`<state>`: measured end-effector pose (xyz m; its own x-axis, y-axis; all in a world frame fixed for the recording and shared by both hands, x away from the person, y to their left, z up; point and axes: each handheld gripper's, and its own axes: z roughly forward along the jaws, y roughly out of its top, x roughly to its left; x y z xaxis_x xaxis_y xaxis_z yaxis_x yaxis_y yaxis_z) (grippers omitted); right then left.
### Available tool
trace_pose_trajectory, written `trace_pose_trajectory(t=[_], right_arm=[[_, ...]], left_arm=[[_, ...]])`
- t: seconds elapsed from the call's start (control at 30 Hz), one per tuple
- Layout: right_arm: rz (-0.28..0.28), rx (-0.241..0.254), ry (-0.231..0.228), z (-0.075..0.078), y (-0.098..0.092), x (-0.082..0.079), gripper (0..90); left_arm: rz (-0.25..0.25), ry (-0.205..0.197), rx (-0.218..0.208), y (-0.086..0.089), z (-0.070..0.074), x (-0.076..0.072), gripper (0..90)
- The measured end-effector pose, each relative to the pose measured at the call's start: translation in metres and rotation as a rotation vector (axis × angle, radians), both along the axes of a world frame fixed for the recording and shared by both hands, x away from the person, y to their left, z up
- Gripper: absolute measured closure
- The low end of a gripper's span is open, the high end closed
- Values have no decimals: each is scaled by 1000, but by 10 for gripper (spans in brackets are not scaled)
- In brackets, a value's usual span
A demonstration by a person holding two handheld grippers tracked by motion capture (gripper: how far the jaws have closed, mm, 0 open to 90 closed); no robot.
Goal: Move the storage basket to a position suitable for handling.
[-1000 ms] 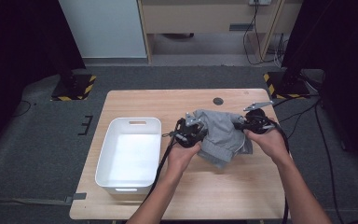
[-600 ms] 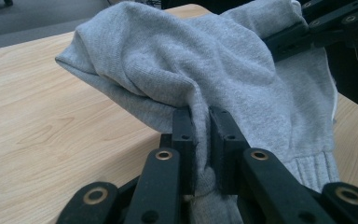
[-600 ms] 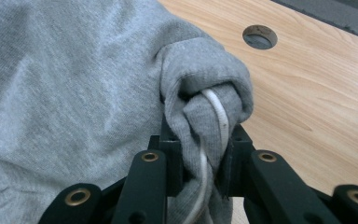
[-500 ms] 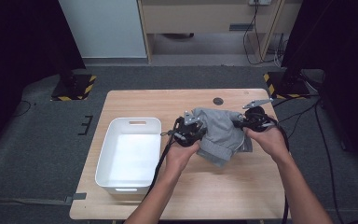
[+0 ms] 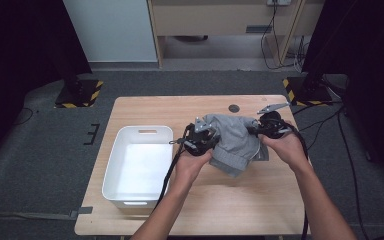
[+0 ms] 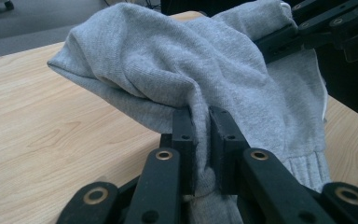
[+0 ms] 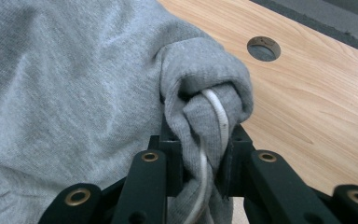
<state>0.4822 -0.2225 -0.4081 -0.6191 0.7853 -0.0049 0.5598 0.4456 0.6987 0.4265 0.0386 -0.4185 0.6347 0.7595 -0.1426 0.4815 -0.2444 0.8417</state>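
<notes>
Grey sweatshirt hangs bunched between both tongs just above the wooden worktop, the left tongs pinching its near fold, the right tongs pinching its corded end, with the white bin lying nearer the left hand.

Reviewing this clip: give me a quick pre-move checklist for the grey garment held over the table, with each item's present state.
1. Left gripper clamped on the grey garment: ok.
2. Right gripper clamped on bunched fabric with the white drawstring: ok.
3. Garment fully lifted off the table: cannot tell.
4. White bin free of contents: ok.
5. Garment clear of the table hole: ok.
</notes>
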Motion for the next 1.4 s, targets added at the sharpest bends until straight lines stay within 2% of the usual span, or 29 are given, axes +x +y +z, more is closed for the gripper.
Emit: trace_pose_trajectory(t=[1.4], right_arm=[[20, -3, -8, 15, 13, 2, 753]], left_arm=[[-7, -20, -29, 10, 15, -5, 816]])
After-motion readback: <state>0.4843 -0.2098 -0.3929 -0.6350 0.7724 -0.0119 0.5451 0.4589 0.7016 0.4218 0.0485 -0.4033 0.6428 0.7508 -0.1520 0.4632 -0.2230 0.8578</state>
